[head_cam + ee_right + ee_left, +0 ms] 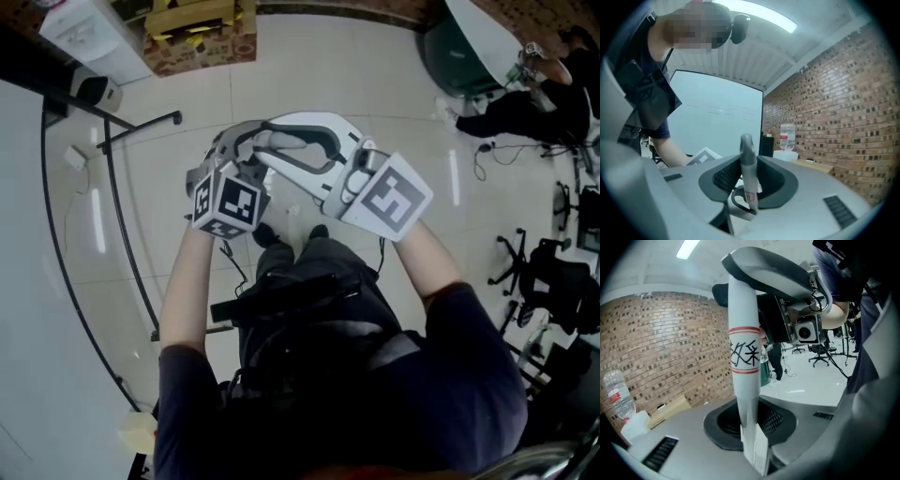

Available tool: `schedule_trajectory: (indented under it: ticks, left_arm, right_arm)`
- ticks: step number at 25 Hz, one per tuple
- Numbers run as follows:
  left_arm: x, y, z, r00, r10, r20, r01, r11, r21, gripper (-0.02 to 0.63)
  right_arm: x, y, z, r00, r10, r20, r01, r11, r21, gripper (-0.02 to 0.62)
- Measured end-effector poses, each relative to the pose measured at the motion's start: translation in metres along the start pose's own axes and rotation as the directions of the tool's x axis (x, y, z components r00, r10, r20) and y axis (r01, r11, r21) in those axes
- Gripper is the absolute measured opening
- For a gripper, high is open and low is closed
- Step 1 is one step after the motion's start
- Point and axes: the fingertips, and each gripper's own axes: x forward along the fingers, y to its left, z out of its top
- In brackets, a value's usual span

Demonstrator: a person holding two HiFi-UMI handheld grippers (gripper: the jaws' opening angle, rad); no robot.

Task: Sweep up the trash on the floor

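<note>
1. Trash shows only as a small pale scrap (292, 210) on the tiled floor (375, 84), just ahead of the person's shoes (266, 234). It is too small to make out further.
2. The left gripper (751, 427) has its jaws nearly together, clamped on an upright white handle (743, 376). The handle bears two red bands with black characters between them, and a grey curved top arches above it.
3. The right gripper (749, 183) has its jaws somewhat wider, closed on a slim handle (748, 164). This one is grey above and white below, with a small red label.
4. From the head view, both grippers are raised side by side, above the shoes.
5. A cardboard box (199, 37) at the far edge stands open with yellow items inside.
6. A dark green bin (457, 61) stands at the upper right; its contents cannot be seen.
7. A clear water bottle (787, 135) with a red label stands on a white box beside the brick wall (843, 103).
</note>
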Motion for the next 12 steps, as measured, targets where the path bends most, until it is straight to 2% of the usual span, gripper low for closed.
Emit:
schedule_trajectory:
  ticks: [5,12]
  left_arm:
    - [-0.004,-0.016,0.045,0.999,0.002,0.046,-0.005,0.998,0.068,0.052]
    - [-0.011,-0.073,0.1,0.998,-0.039,0.055,0.029,0.986,0.164,0.051]
  right_arm:
    - [-0.045,0.005,0.027,0.996,-0.059,0.07,0.058,0.998,0.012,0.123]
    - [-0.12,0.016,0.057,0.98,-0.097,0.173,0.09,0.995,0.045,0.12]
